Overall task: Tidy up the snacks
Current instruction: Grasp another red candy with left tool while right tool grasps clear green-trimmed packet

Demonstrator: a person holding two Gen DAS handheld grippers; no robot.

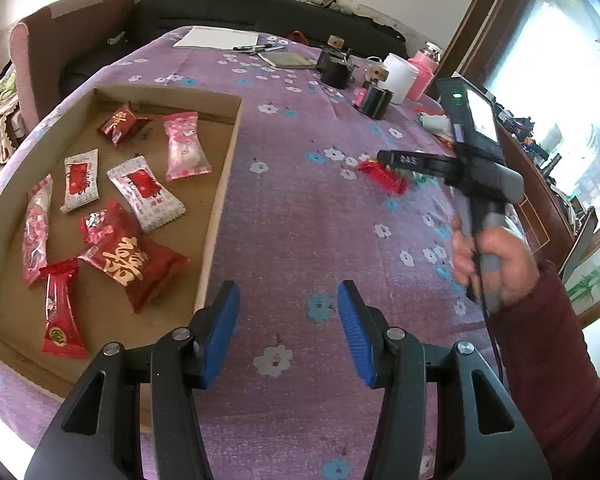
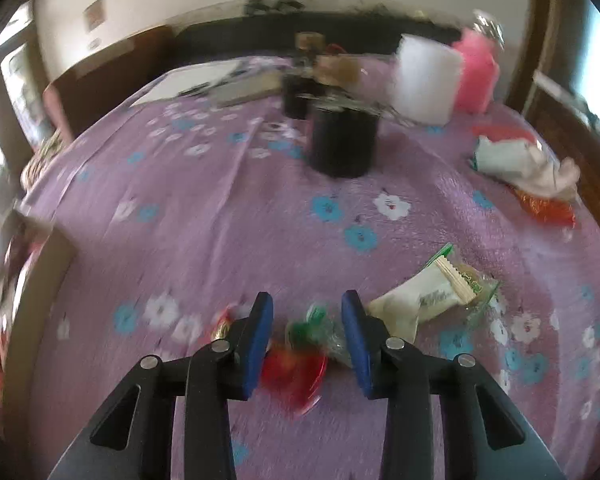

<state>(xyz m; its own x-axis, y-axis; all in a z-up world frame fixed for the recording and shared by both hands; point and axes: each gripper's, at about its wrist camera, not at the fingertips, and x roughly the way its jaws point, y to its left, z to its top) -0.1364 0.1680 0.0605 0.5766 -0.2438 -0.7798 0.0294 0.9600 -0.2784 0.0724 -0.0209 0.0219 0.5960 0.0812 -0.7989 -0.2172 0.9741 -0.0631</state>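
A shallow cardboard tray (image 1: 227,168) on the purple flowered tablecloth holds several red, white and pink snack packets, among them a big red one (image 1: 134,266). My left gripper (image 1: 288,308) hangs open over bare cloth just right of the tray, with nothing between its blue pads. My right gripper (image 2: 307,316), held by a person's hand (image 1: 496,260), is low over a red snack (image 2: 292,366) and a green-wrapped one (image 2: 320,330). Both lie between its pads, which stand apart. The left wrist view shows that gripper (image 1: 384,160) over the red snack (image 1: 382,178). A pale green-edged packet (image 2: 420,300) lies to the right.
Black cylinders (image 2: 342,140), a white jar (image 2: 424,80) and a pink bottle (image 2: 476,76) stand at the back. A crumpled white wrapper (image 2: 520,164) and an orange-red packet (image 2: 546,208) lie far right. Paper and pens (image 1: 216,38) lie at the far edge.
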